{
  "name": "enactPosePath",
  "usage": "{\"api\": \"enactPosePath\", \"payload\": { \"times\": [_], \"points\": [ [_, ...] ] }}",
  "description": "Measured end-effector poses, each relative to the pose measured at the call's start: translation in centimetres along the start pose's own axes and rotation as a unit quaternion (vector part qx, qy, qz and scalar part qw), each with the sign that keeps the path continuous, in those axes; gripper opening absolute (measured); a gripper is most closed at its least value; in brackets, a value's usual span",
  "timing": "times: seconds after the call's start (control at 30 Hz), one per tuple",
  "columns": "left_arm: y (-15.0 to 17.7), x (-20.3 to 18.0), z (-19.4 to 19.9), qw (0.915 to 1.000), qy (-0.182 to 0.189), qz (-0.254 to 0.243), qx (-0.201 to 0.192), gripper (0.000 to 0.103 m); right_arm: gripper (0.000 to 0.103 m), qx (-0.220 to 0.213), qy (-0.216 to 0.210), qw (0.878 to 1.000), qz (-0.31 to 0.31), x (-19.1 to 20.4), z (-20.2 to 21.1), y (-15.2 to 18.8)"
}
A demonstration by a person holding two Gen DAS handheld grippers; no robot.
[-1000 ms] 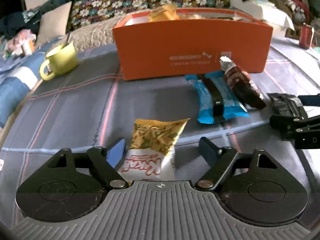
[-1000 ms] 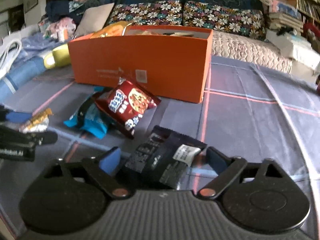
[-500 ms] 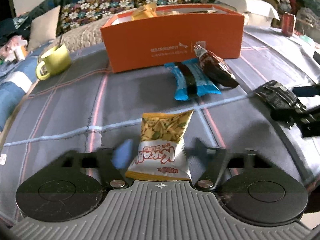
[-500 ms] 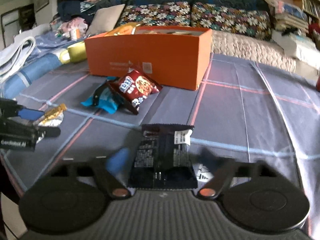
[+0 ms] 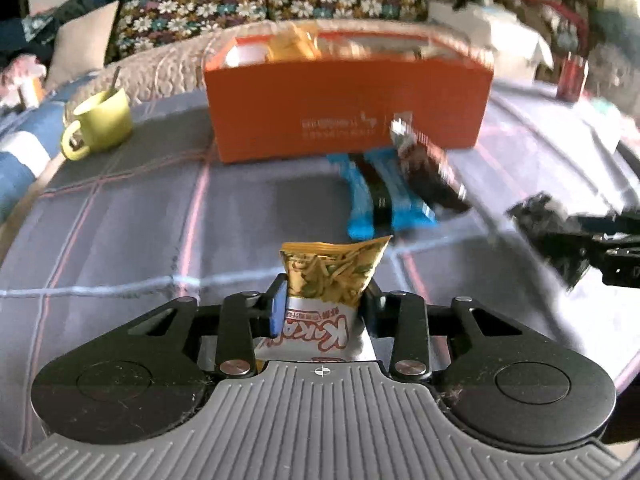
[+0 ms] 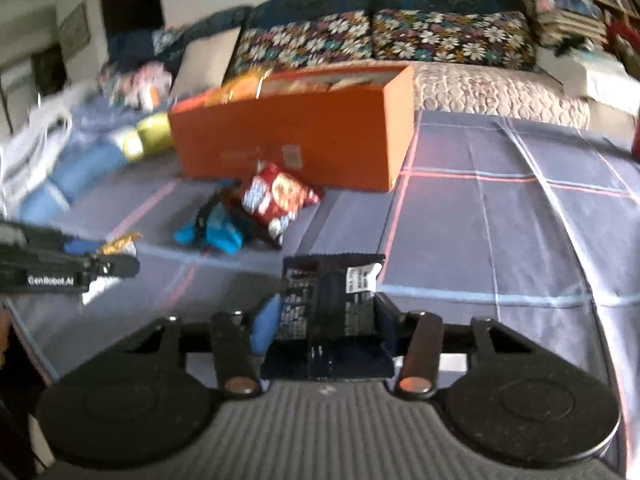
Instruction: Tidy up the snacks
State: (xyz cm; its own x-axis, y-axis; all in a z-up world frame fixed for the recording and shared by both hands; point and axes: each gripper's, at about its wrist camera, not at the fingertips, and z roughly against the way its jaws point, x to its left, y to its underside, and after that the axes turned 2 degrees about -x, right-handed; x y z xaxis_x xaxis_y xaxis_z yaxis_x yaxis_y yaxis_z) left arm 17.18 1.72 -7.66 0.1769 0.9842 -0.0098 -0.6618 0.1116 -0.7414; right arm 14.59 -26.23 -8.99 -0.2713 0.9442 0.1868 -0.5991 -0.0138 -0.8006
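My left gripper (image 5: pixel 324 304) is shut on a yellow and white snack packet (image 5: pixel 330 280), held above the grey checked tablecloth (image 5: pixel 120 232). My right gripper (image 6: pixel 326 320) is shut on a black snack packet (image 6: pixel 332 292), also lifted; it shows at the right of the left wrist view (image 5: pixel 548 232). An orange box (image 5: pixel 348 108) with several snacks inside stands ahead, also seen in the right wrist view (image 6: pixel 296 136). A blue packet (image 5: pixel 384 196) and a dark red cookie packet (image 6: pixel 276 196) lie in front of it.
A green mug (image 5: pixel 100 124) with a spoon stands left of the box. A red can (image 5: pixel 572 80) stands at the far right. A sofa with floral cushions (image 6: pixel 380 40) lies behind the table. Folded clothes (image 6: pixel 60 172) lie at the left.
Both grippers closed on their packets and lifted them off the cloth. Both views have risen and pulled back a little from the box.
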Motion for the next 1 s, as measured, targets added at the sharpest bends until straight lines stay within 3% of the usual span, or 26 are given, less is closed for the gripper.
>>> {"api": "enactPosePath", "payload": {
  "times": [0.07,0.17,0.27,0.33,0.43,0.53,0.67,0.73,0.83,1.0],
  "points": [
    [-1.1,0.8,0.6,0.9998,0.009,0.016,-0.007,0.008,0.032,-0.017,-0.014,0.999,-0.029,-0.1,1.0,-0.9],
    [-3.3,1.9,1.2,0.9991,0.019,0.025,-0.029,0.008,0.031,-0.026,-0.022,0.999,-0.023,0.4,1.0,-2.8],
    [-5.0,2.5,0.8,0.9991,0.015,0.022,-0.033,0.009,0.034,-0.012,0.005,1.000,-0.004,0.8,-0.4,-3.2],
    [-4.6,2.6,0.3,0.9993,0.025,0.017,-0.023,0.013,0.067,-0.006,0.004,1.000,-0.015,0.7,-0.5,-2.4],
    [-2.6,2.0,-0.7,0.9997,0.025,-0.003,-0.001,0.019,0.098,-0.001,0.021,1.000,-0.002,1.4,-0.1,-1.0],
    [-0.6,1.0,-1.1,0.9997,0.008,-0.022,0.008,0.028,0.101,0.012,0.028,0.999,0.018,2.1,-0.3,0.1],
    [0.0,0.4,0.2,0.9993,-0.012,-0.032,-0.010,0.058,0.102,0.006,-0.003,0.997,0.078,2.4,-0.3,-0.6],
    [0.4,0.4,0.7,0.9992,-0.016,-0.035,-0.014,0.058,0.103,0.000,-0.030,0.990,0.136,2.6,-0.8,-1.8],
    [1.0,0.5,0.9,0.9993,-0.023,-0.027,-0.004,0.058,0.103,0.043,-0.061,0.979,0.187,3.0,-3.7,-3.5],
    [1.3,0.4,0.6,0.9993,-0.030,-0.011,0.019,0.059,0.102,0.094,-0.120,0.977,0.151,2.5,-7.2,-3.5]
  ]
}}
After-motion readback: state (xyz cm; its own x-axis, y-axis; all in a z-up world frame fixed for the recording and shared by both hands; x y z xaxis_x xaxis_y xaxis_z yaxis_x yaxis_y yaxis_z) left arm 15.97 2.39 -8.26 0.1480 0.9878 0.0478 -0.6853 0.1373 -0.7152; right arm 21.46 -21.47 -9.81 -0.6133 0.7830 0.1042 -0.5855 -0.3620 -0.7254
